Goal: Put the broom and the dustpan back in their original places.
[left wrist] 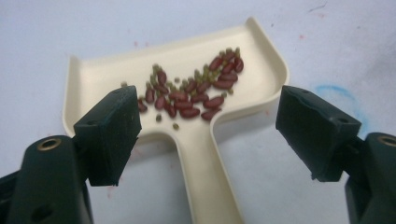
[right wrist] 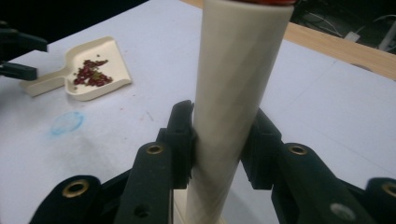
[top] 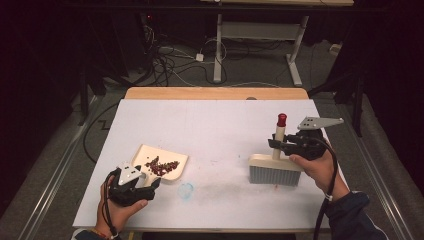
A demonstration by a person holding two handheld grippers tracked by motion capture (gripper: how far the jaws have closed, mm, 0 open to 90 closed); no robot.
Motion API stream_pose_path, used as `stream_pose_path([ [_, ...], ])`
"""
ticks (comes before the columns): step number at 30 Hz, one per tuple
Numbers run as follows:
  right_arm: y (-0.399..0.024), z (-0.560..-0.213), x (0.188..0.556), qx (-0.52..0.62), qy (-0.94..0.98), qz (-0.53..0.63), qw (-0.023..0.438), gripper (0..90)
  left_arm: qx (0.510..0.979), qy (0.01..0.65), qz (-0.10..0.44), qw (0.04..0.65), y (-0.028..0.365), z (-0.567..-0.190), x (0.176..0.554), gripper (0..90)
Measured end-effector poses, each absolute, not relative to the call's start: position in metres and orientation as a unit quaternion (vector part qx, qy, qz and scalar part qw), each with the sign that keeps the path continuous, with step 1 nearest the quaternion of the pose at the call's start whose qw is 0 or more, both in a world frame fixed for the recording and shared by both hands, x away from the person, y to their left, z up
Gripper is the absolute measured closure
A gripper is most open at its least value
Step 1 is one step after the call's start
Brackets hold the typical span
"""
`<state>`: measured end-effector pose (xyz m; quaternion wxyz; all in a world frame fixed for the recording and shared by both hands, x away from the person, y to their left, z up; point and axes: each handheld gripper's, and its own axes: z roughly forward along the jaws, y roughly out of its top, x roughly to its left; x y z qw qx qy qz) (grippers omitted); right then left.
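A cream dustpan (top: 145, 150) lies flat on the white table at the front left, with red and green beans (top: 161, 166) piled in it. My left gripper (top: 152, 181) is open, one jaw on each side of the pan's handle (left wrist: 205, 177) and neither touching it; the beans (left wrist: 196, 88) lie just beyond. At the right, a cream brush (top: 275, 170) stands on its grey bristles. My right gripper (top: 274, 144) is shut on its upright handle (right wrist: 238, 70), below the red cap (top: 282, 119). The dustpan (right wrist: 112, 46) shows far left in the right gripper view.
A faint blue ring (top: 186, 190) is drawn on the table (top: 215, 120) between dustpan and brush. A wooden strip (top: 215, 93) runs along the far edge. Beyond it, cables and a desk's legs (top: 218, 60) are on the floor.
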<state>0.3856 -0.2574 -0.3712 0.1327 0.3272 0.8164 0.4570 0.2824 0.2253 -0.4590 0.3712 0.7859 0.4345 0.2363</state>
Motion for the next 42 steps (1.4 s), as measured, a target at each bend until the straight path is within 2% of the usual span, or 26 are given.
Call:
stream_pose_path([
  [5, -0.249, -0.380, 0.401, 0.351, 0.807, 0.451, 0.148, 66.5, 0.783, 0.413, 0.255, 0.390, 0.223, -0.455, 0.283, 20.2],
  [13, -0.237, -0.394, 0.425, 0.384, 0.804, 0.424, 0.162, 64.6, 0.791, 0.397, 0.269, 0.381, 0.215, -0.457, 0.279, 20.2],
  [17, -0.237, -0.401, 0.434, 0.399, 0.803, 0.412, 0.164, 64.0, 0.787, 0.420, 0.264, 0.367, 0.219, -0.459, 0.275, 20.2],
  [19, -0.237, -0.405, 0.438, 0.405, 0.802, 0.407, 0.163, 63.8, 0.785, 0.440, 0.271, 0.342, 0.222, -0.461, 0.274, 20.5],
  [22, -0.237, -0.409, 0.444, 0.413, 0.803, 0.397, 0.164, 62.9, 0.778, 0.474, 0.239, 0.335, 0.234, -0.465, 0.274, 20.6],
  [26, -0.235, -0.416, 0.453, 0.419, 0.808, 0.379, 0.167, 61.2, 0.791, 0.481, 0.176, 0.335, 0.241, -0.474, 0.273, 21.5],
  [30, -0.238, -0.424, 0.461, 0.433, 0.806, 0.369, 0.165, 60.5, 0.804, 0.465, 0.148, 0.340, 0.232, -0.476, 0.274, 31.2],
  [33, -0.240, -0.427, 0.464, 0.442, 0.801, 0.368, 0.164, 60.3, 0.814, 0.462, 0.145, 0.321, 0.225, -0.479, 0.276, 32.7],
  [37, -0.242, -0.429, 0.465, 0.448, 0.797, 0.368, 0.169, 59.7, 0.818, 0.450, 0.144, 0.328, 0.220, -0.477, 0.277, 37.0],
  [42, -0.245, -0.431, 0.468, 0.457, 0.792, 0.366, 0.173, 58.3, 0.809, 0.462, 0.165, 0.323, 0.222, -0.475, 0.282, 32.4],
])
